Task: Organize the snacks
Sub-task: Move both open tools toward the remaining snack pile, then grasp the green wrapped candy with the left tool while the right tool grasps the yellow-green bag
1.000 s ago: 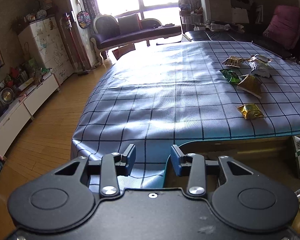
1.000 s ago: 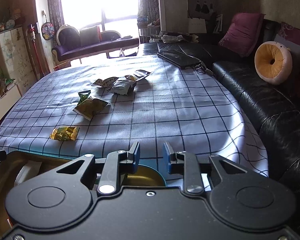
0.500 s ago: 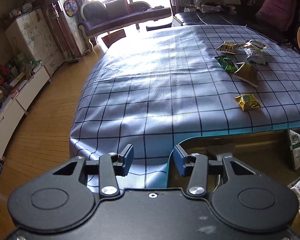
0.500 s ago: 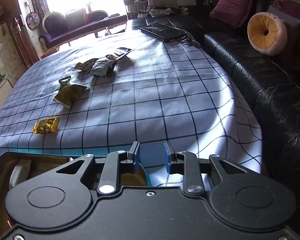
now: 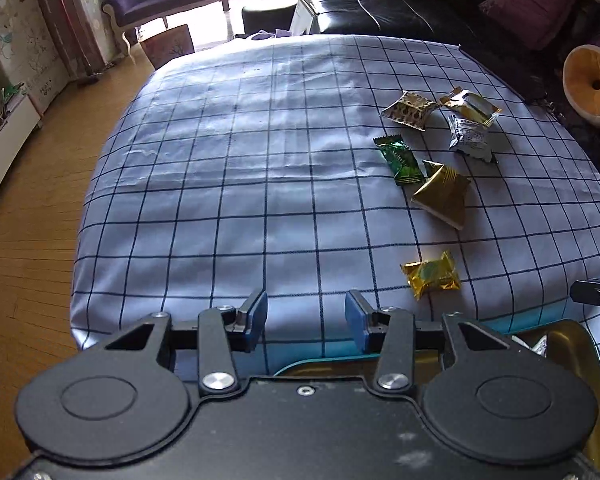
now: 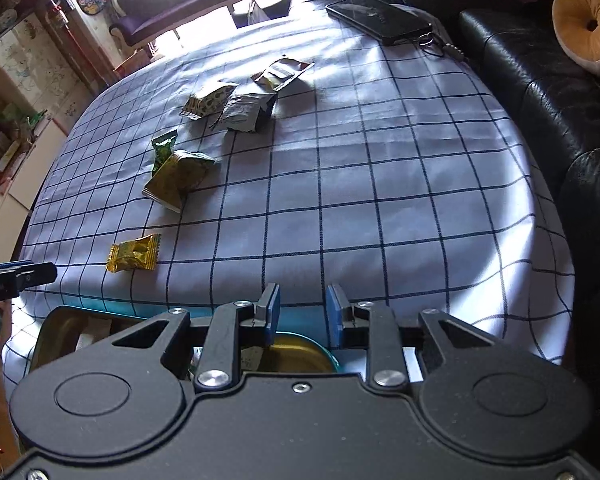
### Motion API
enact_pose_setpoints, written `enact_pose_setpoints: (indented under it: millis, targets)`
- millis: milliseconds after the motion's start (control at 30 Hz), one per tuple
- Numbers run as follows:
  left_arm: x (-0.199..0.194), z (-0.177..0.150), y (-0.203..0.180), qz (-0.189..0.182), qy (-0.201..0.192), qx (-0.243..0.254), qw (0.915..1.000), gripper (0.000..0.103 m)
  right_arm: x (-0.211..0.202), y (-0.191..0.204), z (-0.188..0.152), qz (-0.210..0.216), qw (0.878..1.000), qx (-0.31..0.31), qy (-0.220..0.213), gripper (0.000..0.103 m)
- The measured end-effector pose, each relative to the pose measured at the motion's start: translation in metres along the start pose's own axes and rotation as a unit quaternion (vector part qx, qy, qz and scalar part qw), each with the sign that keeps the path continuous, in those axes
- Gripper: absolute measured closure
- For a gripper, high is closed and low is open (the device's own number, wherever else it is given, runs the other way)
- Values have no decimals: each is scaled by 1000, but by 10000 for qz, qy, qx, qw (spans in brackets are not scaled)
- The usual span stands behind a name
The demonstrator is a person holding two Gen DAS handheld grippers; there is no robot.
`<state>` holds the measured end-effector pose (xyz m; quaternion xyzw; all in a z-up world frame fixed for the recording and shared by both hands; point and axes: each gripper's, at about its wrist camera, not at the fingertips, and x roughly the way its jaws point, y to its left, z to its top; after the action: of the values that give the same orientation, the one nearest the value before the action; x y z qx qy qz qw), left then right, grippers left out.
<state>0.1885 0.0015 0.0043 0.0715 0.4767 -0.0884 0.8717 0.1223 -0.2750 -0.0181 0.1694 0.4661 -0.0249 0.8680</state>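
Note:
Several snack packets lie on the checked tablecloth [image 5: 240,200]: a gold candy [image 5: 431,274] [image 6: 134,253] nearest, a gold triangular packet [image 5: 442,194] [image 6: 178,178], a green candy [image 5: 400,160] [image 6: 163,152] and a silver packet [image 5: 470,138] [image 6: 246,112] farther off. A teal-rimmed tin [image 5: 572,344] [image 6: 56,320] with packets inside sits at the near edge under both grippers. My left gripper [image 5: 306,312] is open and closing slightly, with nothing between its jaws. My right gripper [image 6: 303,308] is open with a narrower gap and opening slightly, also without anything in it.
A dark tablet [image 6: 380,20] lies at the table's far right corner. A black leather sofa [image 6: 560,100] with a round yellow cushion [image 6: 584,26] runs along the right side. Wooden floor [image 5: 28,200] and white cabinets are on the left.
Both grippers moved forward over the table's near edge and tipped downward. The snacks now sit closer and lower in both views. Each gripper's tip now shows at the edge of the other's view.

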Motion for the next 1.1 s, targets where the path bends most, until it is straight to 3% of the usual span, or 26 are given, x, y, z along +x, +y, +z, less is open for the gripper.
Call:
enact_pose_setpoints:
  millis: [433, 733, 1100]
  targets:
    - [49, 60, -34, -301, -63, 127, 9994, 57, 39, 15, 50, 196, 9997, -161, -72, 62]
    - [82, 101, -45, -680, 47, -262, 9973, 58, 55, 31, 51, 389, 9989, -232, -92, 62]
    - [116, 124, -59, -706, 110, -319, 9969, 57, 59, 42, 51, 405, 9980, -423, -249, 62]
